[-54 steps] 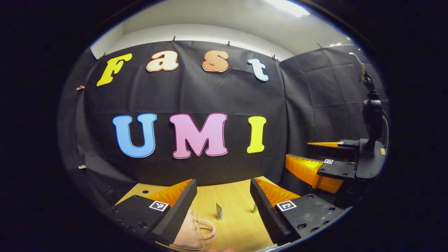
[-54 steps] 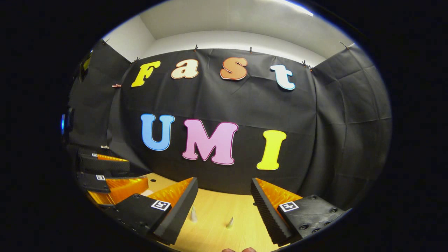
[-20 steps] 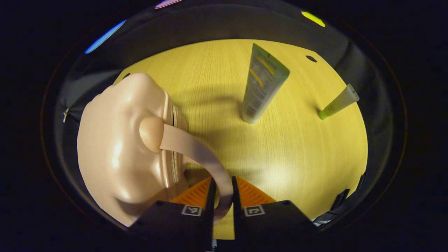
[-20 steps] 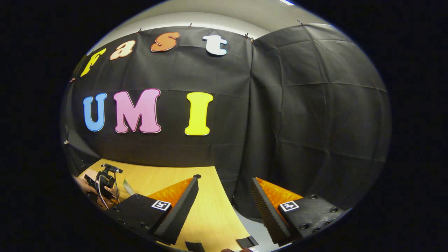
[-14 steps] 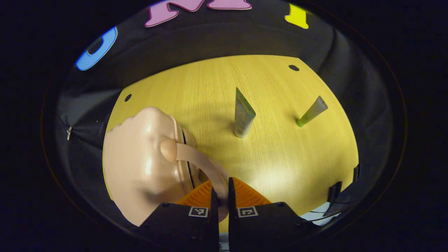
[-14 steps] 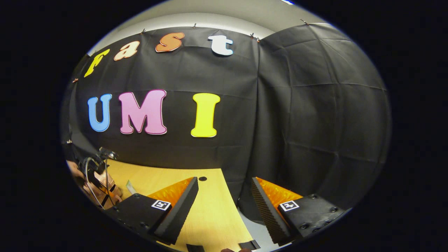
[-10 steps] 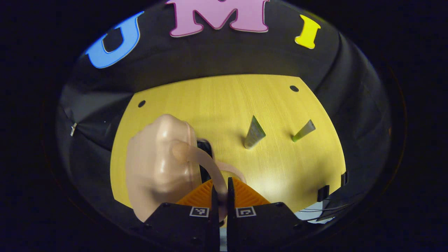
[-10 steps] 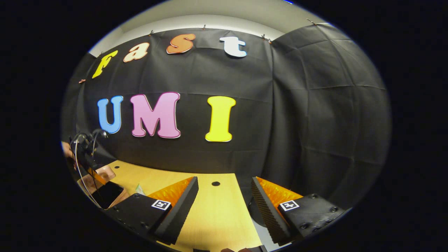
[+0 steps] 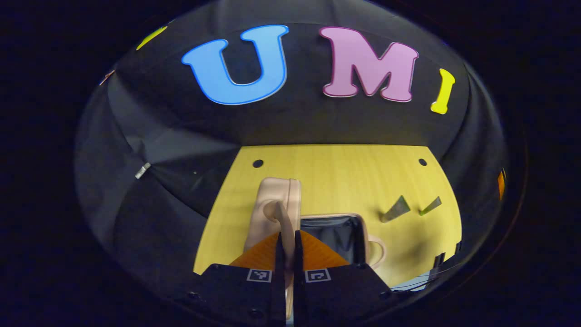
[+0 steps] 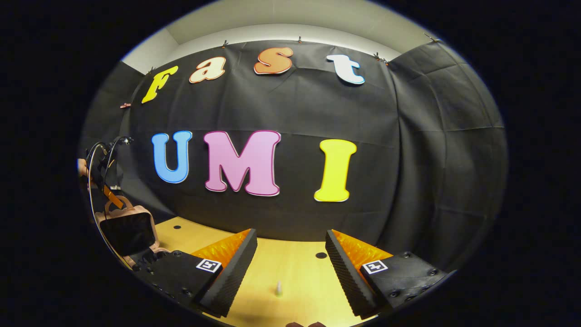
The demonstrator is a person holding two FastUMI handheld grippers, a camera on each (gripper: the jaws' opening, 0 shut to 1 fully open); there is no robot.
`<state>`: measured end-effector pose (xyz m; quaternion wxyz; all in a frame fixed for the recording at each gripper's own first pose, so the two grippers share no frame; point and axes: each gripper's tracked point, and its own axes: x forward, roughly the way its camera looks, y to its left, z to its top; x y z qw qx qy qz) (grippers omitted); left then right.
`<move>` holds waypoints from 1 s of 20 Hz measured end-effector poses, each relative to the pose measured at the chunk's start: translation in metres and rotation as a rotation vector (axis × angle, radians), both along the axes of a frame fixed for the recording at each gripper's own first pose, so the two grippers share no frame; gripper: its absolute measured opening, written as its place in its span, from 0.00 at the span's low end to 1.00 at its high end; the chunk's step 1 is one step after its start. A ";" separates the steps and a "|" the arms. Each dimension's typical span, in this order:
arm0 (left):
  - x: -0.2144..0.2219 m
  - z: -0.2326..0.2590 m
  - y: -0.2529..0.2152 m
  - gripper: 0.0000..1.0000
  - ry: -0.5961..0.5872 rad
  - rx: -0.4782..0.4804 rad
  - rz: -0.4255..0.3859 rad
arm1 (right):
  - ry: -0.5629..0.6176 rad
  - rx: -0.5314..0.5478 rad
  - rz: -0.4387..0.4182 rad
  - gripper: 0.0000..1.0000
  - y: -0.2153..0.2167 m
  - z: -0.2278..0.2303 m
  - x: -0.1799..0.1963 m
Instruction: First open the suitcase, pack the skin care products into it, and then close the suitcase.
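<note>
Suitcase handle [image 9: 282, 222] sits pinched between the closed fingers of the left gripper [image 9: 287, 245], lifting the pink lid [image 9: 273, 204] upright just ahead. Right of that gripper the suitcase [image 9: 338, 234] lies open, its dark lining showing. Two tubes [image 9: 396, 209] stand farther right on the table [image 9: 345, 177]. The right gripper [image 10: 290, 265] hovers wide apart, holding nothing.

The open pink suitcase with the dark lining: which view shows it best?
The left gripper view: the open pink suitcase with the dark lining lies near, its lid raised and its interior visible. The right gripper view gives it small, at the far left edge.
</note>
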<state>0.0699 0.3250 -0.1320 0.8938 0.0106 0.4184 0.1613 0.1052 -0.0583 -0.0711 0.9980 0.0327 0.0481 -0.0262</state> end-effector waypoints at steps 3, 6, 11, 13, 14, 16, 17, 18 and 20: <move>-0.026 -0.019 0.090 0.14 0.059 0.061 0.057 | 0.017 0.014 0.019 0.96 0.043 0.002 0.013; -0.047 -0.069 0.176 0.12 0.104 0.043 0.145 | 0.032 0.016 0.019 0.96 0.077 0.002 0.024; -0.071 -0.195 0.270 0.12 0.214 -0.111 0.211 | 0.104 -0.026 -0.021 0.96 0.111 -0.007 0.032; -0.077 -0.241 0.291 0.12 0.250 -0.215 0.252 | 0.144 -0.042 -0.012 0.96 0.125 -0.013 0.035; -0.080 -0.259 0.298 0.12 0.259 -0.257 0.275 | 0.154 -0.049 -0.012 0.96 0.131 -0.012 0.037; -0.081 -0.286 0.309 0.13 0.272 -0.271 0.277 | 0.159 -0.052 -0.022 0.96 0.136 -0.007 0.039; -0.085 -0.294 0.311 0.15 0.283 -0.242 0.271 | 0.163 -0.046 -0.028 0.96 0.139 -0.007 0.039; -0.086 -0.297 0.315 0.18 0.290 -0.221 0.265 | 0.165 -0.038 -0.030 0.96 0.142 -0.006 0.038; -0.083 -0.295 0.317 0.29 0.275 -0.207 0.246 | 0.170 -0.040 -0.028 0.96 0.148 -0.008 0.038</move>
